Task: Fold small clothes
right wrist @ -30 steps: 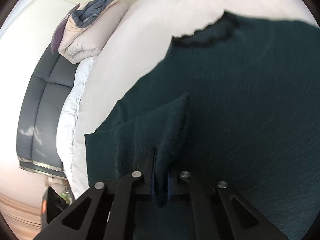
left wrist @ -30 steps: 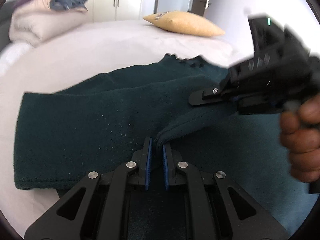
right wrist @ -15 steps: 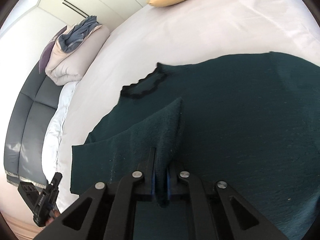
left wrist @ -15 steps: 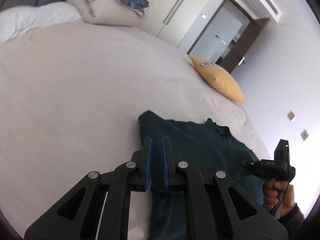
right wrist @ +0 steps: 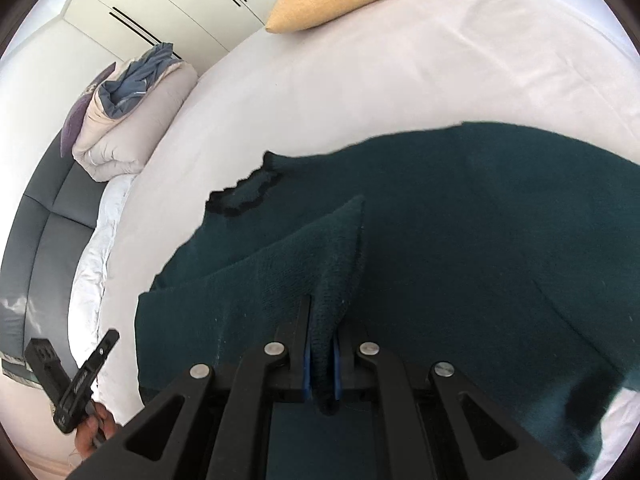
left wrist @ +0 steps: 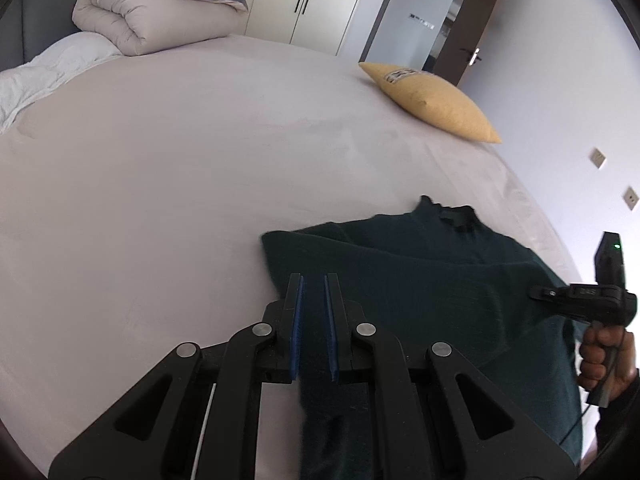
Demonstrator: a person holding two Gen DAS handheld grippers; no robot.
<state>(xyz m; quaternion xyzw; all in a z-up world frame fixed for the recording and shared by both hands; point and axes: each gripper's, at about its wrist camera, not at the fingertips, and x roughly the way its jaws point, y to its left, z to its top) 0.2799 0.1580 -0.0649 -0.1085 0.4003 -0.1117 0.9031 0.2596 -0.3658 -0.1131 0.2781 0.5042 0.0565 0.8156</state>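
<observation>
A dark teal sweater (left wrist: 420, 280) lies spread on the pale bed sheet (left wrist: 160, 180), its black-trimmed collar (right wrist: 248, 192) toward the far side. My left gripper (left wrist: 313, 280) is shut on the sweater's near edge, and the fabric runs down between its blue pads. My right gripper (right wrist: 322, 308) is shut on a raised fold of the sweater (right wrist: 480, 220). The right gripper (left wrist: 536, 292) also shows at the right of the left wrist view, held by a hand. At the lower left of the right wrist view is the left gripper (right wrist: 112, 338).
A yellow pillow (left wrist: 432, 104) lies at the bed's far side. A rolled beige and blue duvet (left wrist: 152, 12) sits at the head, by a grey headboard (right wrist: 40, 240). Wardrobe doors (left wrist: 320, 0) and a doorway (left wrist: 460, 20) stand beyond the bed.
The two grippers have drawn apart, each still holding the sweater. The left view swung from over the sweater to the open sheet. The pillow came into the right view.
</observation>
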